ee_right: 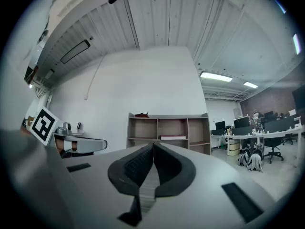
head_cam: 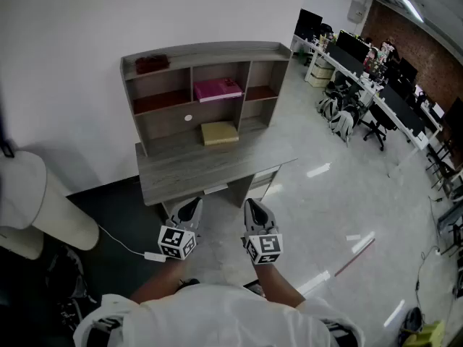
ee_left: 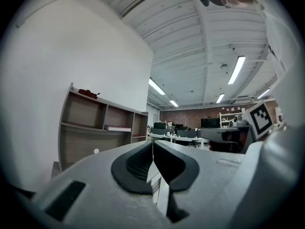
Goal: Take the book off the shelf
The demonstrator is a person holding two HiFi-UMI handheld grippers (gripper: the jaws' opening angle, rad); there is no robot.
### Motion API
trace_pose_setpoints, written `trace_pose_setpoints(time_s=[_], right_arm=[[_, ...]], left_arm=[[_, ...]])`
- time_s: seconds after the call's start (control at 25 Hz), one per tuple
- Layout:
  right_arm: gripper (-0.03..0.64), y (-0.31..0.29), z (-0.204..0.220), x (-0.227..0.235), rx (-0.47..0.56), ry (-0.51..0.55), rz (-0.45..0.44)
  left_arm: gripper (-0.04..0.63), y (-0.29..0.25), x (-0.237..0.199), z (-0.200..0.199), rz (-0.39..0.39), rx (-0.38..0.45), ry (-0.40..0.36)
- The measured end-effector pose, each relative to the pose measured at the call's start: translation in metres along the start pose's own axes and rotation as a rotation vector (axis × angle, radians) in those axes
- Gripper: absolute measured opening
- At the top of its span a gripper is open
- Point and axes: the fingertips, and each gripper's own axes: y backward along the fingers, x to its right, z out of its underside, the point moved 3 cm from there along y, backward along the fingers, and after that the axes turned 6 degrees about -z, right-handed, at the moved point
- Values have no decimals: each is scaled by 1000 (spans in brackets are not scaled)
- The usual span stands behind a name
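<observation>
- A white rounded object [head_cam: 32, 204] and a floor cable [head_cam: 119, 241] are seen at far left; the cable could be snagged if the approach drifts that way.
- The left gripper [head_cam: 189, 210] is held closed on nothing, well short of the desk [head_cam: 173, 176].
- The pink book [head_cam: 217, 89] lies flat in the middle compartment of the shelf [head_cam: 206, 51]. It is hemmed in by dividers and the top board, so it could be pushed back by jaws not opened in time.
- A tan box [head_cam: 219, 132] below could be brushed.
- The right gripper [head_cam: 255, 210] is likewise closed and empty.
- Open floor is left to the right.
</observation>
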Motion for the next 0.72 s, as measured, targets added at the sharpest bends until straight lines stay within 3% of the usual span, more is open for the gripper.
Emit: trace_pose_setpoints(time_s=[0.6,0.72], right_arm=[[15,24,8,9,-14,-14,12],[15,29,7,11,27,-59,-12]], left_arm=[[18,10,26,4,12,-18,-29],[17,11,31,4,13,-19,-35]])
